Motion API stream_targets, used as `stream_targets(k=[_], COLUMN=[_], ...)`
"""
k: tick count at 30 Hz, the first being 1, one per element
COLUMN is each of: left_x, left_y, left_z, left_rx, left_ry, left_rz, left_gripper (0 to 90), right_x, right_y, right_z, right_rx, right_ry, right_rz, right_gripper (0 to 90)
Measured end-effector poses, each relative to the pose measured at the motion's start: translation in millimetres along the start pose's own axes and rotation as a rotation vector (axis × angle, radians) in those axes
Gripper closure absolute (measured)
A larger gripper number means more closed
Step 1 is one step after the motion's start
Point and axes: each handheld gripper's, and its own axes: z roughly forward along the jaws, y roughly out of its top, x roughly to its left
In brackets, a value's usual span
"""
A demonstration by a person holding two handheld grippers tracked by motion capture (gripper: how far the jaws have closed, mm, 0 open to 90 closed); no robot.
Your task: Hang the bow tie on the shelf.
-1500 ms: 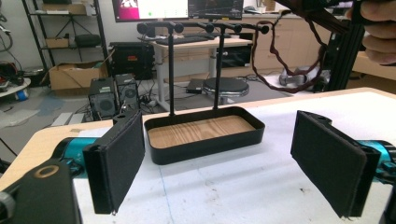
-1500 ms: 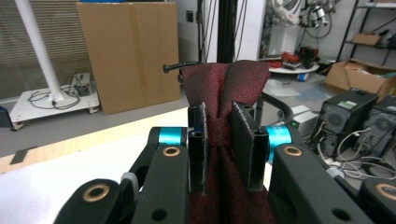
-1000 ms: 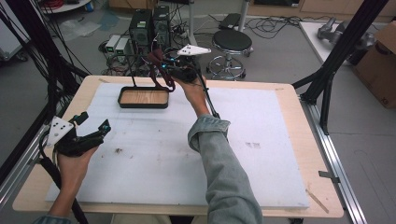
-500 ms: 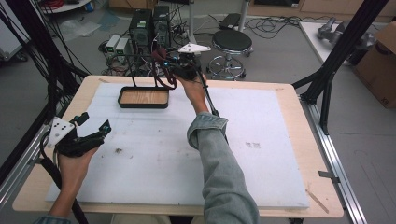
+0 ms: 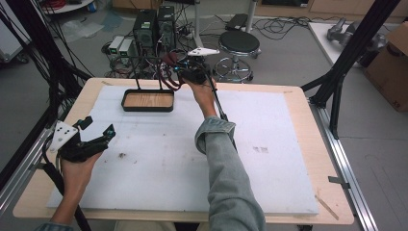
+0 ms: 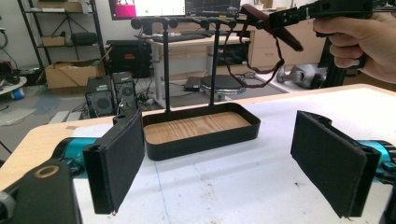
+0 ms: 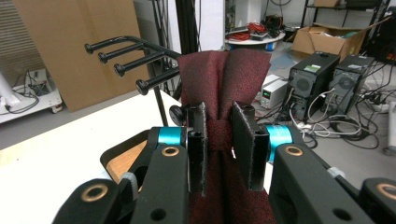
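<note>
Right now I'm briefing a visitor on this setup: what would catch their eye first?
The right gripper, raised at the table's far edge, pinches a dark red pouch beside the black peg rack. Below stands the rack's wood-floored tray. The left gripper waits open near the left edge.

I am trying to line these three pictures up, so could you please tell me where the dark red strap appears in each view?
High view: the dark red strap hangs from the right gripper at the table's far edge, right of the tray stand.
Left gripper view: upper right, looping below that gripper.
Right gripper view: centre, pinched between the jaws.
Shared landmark: the tray stand's black pegs.
</note>
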Motion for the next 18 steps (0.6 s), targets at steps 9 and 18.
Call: stream_targets(k=[9,18], left_x=[-0.3,-0.8], left_y=[-0.1,0.1], left_z=[-0.1,-0.1], left_rx=[-0.001,0.000], left_ry=[0.001,-0.001], left_rz=[0.001,0.000], left_gripper=[17.9,17.9], right_x=[-2.8,-1.8], right_y=[-6.8,-8.6], right_z=[4.9,7.0], right_rx=[0.030,0.038], right_ry=[-0.008,-0.001], right_rz=[0.016,0.017], right_gripper=[76.6,75.6])
